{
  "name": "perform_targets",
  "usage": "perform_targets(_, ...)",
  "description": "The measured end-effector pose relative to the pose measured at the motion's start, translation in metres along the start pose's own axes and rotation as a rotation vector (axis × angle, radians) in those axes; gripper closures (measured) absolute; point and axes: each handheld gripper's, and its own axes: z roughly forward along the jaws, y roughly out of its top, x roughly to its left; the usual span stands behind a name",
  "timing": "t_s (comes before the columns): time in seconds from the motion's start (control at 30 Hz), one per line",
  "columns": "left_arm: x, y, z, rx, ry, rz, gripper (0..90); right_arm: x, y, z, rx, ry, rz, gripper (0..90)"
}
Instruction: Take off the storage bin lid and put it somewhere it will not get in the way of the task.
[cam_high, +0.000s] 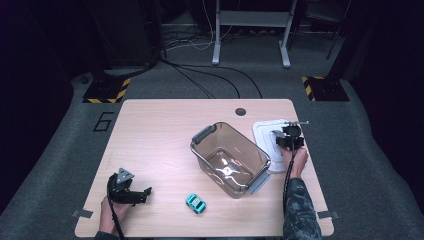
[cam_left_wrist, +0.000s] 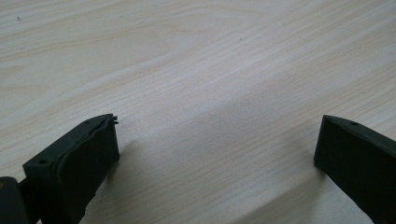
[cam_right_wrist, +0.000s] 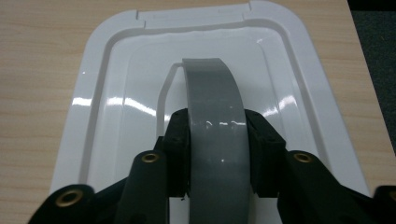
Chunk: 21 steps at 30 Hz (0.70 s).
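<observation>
Right gripper pinching the lid's grey handle, beside the clear bin.

Well left of the clear bin (cam_high: 230, 159), the left gripper (cam_high: 131, 190) rests on the table (cam_high: 150, 130), jaws spread, nothing between. A teal toy car (cam_high: 196, 203) sits just left-front of the bin. Right of the bin, the right gripper (cam_right_wrist: 216, 154) clamps the grey handle (cam_right_wrist: 212, 98) of the white lid (cam_right_wrist: 308, 93).

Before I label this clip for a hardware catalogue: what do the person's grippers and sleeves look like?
Both are black two-jaw tools. The left gripper carries a grey three-cornered plate, and the right gripper has brass-coloured rivets at its jaw links. A black cable trails from each. The right forearm wears a camouflage-patterned sleeve.
</observation>
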Motion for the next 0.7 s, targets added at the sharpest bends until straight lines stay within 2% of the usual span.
perform_targets(0.03,0.0,0.0,0.0,0.001,-0.001,-0.001,0.0,0.0,0.0,0.0,0.0,0.0,0.0,62.1)
perform_targets(0.13,0.0,0.0,0.0,0.0,0.0,-0.001,0.0,-0.001,0.001,-0.003,0.0,0.007,0.001,52.0)
perform_targets(0.27,0.0,0.0,0.0,0.0,0.0,-0.001,0.0,-0.004,-0.002,-0.011,-0.008,0.023,-0.013,35.6)
perform_targets(0.3,0.0,0.0,0.0,0.002,-0.001,-0.002,0.0,-0.005,-0.005,-0.018,-0.02,0.02,-0.025,27.4)
perform_targets(0.33,0.0,0.0,0.0,0.003,-0.001,-0.002,0.0,-0.005,-0.005,-0.018,-0.02,0.02,-0.025,27.4)
perform_targets(0.4,0.0,0.0,0.0,0.002,-0.001,-0.002,0.0,-0.007,-0.008,-0.025,-0.023,0.032,-0.03,20.9)
perform_targets(0.53,0.0,0.0,0.0,0.001,0.0,-0.001,0.0,-0.009,-0.019,-0.036,-0.031,0.038,-0.055,15.4)
perform_targets(0.7,0.0,0.0,0.0,0.0,0.0,-0.001,0.0,-0.013,-0.031,-0.049,-0.049,0.053,-0.063,10.6)
